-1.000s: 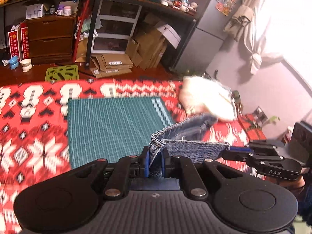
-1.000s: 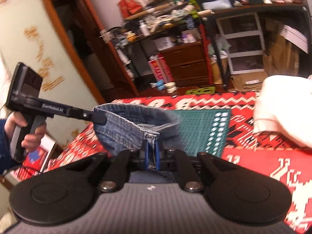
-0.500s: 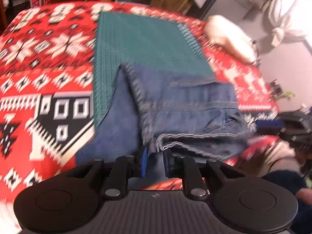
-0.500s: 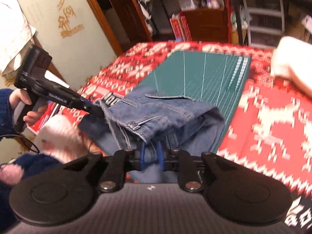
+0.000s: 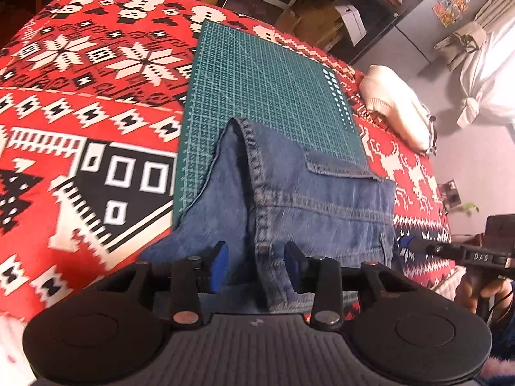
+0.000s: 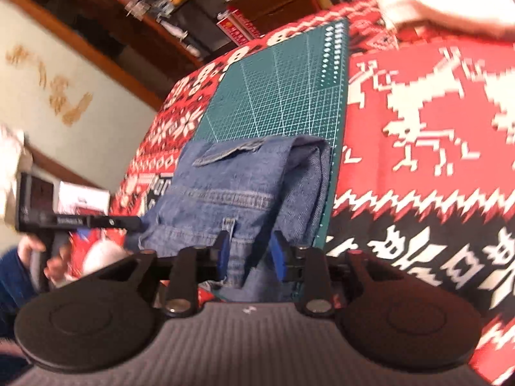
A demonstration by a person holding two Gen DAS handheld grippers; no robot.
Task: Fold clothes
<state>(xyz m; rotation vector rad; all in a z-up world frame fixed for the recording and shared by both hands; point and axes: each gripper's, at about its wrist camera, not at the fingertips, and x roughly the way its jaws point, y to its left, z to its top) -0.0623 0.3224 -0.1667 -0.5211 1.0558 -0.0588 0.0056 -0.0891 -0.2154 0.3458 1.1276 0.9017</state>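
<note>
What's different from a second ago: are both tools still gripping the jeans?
No. The jeans, then held up off the table, now lie folded, partly on the green mat. The left tool and right tool have let go; their jaws are opening, with denim still between them. The white garment stayed put.

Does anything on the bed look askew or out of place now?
Yes, slightly. The folded jeans lie only partly on the green mat: their left part spills over the mat's edge onto the red blanket, and the fold edges do not line up. Nothing looks damaged.
</note>
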